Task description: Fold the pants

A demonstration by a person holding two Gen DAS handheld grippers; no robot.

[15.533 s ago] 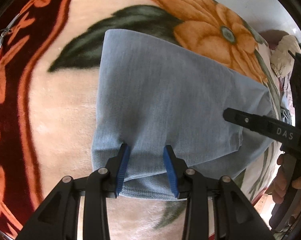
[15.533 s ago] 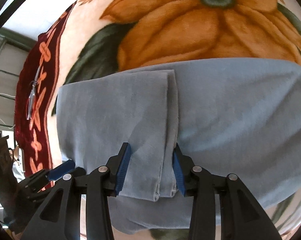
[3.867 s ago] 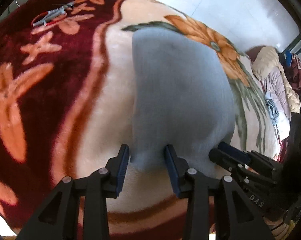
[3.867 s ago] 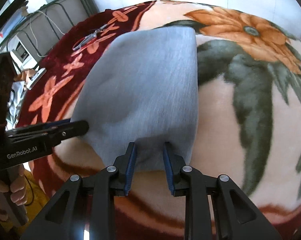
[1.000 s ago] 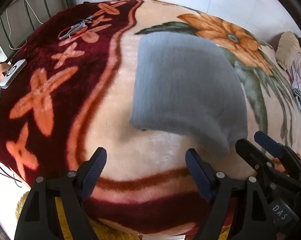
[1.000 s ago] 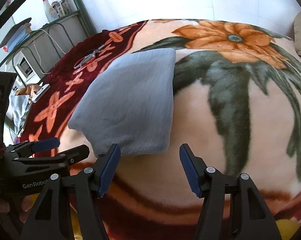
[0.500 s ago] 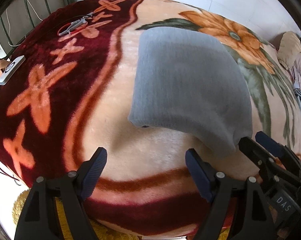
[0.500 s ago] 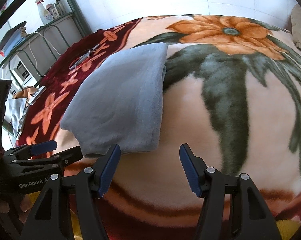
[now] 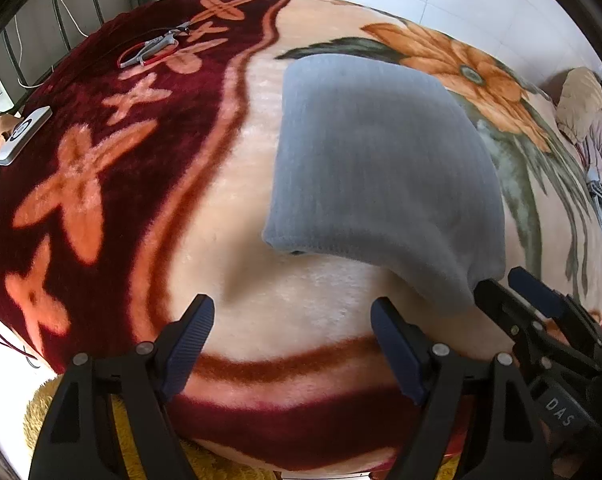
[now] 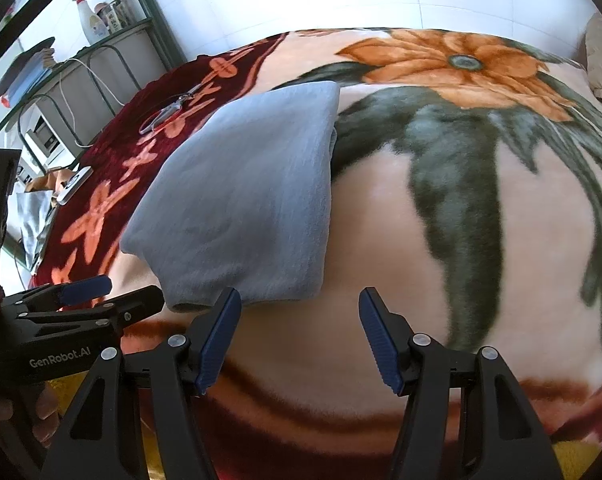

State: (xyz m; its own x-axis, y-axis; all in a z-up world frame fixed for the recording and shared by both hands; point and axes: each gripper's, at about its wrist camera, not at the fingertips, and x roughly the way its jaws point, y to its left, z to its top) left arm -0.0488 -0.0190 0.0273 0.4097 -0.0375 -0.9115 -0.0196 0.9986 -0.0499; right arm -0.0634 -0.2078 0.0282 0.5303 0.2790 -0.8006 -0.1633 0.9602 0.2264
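The light blue pants (image 9: 381,172) lie folded into a thick rectangle on the flowered blanket (image 9: 285,304), also visible in the right wrist view as a neat stack (image 10: 245,208). My left gripper (image 9: 293,320) hangs open over bare blanket just short of the fold's near edge, nothing between its blue pads. My right gripper (image 10: 299,312) is open too, near the fold's near right corner, touching nothing. Each gripper shows in the other's view: the right one (image 9: 517,292) at the lower right, the left one (image 10: 113,292) at the lower left.
Scissors (image 9: 153,46) lie on the dark red border of the blanket at the far left. A white remote-like device (image 9: 25,134) rests at the left edge. A metal rack (image 10: 81,64) with bottles stands beyond. Jackets (image 9: 589,120) are piled at the far right.
Both grippers have kept nearly still with their jaws wide. The view of the folded pants has shifted only slightly closer; the pants themselves have not moved.
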